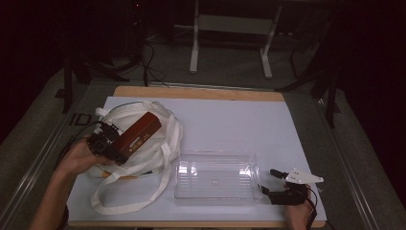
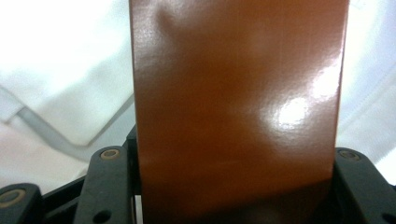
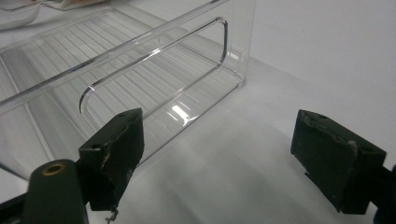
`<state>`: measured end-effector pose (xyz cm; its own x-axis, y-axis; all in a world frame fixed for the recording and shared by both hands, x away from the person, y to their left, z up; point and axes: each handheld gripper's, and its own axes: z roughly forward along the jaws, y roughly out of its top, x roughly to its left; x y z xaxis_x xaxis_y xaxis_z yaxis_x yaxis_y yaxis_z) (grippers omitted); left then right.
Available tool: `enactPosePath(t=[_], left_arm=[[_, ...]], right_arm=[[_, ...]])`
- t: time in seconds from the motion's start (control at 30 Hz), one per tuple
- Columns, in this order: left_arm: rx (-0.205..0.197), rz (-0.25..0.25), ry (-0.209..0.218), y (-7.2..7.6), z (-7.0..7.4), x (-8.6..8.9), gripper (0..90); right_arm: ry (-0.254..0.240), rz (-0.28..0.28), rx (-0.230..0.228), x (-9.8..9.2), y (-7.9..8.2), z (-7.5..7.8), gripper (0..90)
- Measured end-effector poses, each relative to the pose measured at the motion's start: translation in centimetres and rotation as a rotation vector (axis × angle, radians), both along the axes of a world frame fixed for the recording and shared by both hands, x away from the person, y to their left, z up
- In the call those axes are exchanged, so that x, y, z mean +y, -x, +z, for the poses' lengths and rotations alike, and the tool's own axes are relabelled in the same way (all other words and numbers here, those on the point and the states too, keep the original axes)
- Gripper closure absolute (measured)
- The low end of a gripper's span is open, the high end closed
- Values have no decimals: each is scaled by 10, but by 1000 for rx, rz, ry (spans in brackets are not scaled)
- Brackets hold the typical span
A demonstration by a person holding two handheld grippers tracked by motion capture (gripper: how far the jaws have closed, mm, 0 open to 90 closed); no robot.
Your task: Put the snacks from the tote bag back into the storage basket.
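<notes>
A long brown box [image 1: 139, 132] is held over a white cloth tote bag [image 1: 160, 158] at the left of the table, with my left gripper [image 1: 107, 141] shut on its near end. In the left gripper view the brown box [image 2: 238, 107] rises between the two black jaws, with white cloth behind it. A clear plastic bin [image 1: 216, 176] stands at the table's middle front. My right gripper [image 1: 272, 182] rests just right of the bin, open. In the right gripper view the right gripper [image 3: 233, 154] has nothing between its jaws, and the bin's end wall [image 3: 154, 60] with its handle cutout is just ahead.
A white sheet [image 1: 230, 124] covers the wooden table. The bag's long straps [image 1: 124, 206] loop toward the front edge. Metal frame legs [image 1: 194, 43] stand on the floor beyond the table.
</notes>
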<state>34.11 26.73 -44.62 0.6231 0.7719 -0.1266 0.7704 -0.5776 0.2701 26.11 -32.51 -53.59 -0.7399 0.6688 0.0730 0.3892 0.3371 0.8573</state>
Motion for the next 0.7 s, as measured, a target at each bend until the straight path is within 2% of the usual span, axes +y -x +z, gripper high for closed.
enactPosePath(t=[0.07, 0.2, 0.27, 0.33, 0.47, 0.5, 0.53, 0.63, 0.7], left_arm=[[-4, -4, -3, 2, 2, 0, 435], [-44, 9, 2, 7, 9, 3, 435], [-46, 6, 5, 8, 9, 3, 434], [-69, -9, 0, 12, 11, 0, 434], [-88, -19, 19, 15, 12, -2, 434], [-99, -28, 70, 18, 12, -3, 434], [-108, -32, 92, 19, 12, -3, 434], [-128, -35, 127, 21, 12, -4, 434], [-128, -35, 127, 21, 12, -4, 435]], right_arm=[[0, 1, -2, 0, 0, 0, 172], [1, 1, -3, 0, 0, 0, 172], [1, 1, -3, 0, 0, 0, 172], [0, 1, -2, 0, 0, 0, 172], [0, 2, -2, 0, 0, 0, 172], [0, 2, -3, 0, 0, 0, 172], [0, 2, -3, 0, 0, 0, 172], [0, 2, -3, 0, 0, 0, 172], [0, 2, -3, 0, 0, 0, 172]])
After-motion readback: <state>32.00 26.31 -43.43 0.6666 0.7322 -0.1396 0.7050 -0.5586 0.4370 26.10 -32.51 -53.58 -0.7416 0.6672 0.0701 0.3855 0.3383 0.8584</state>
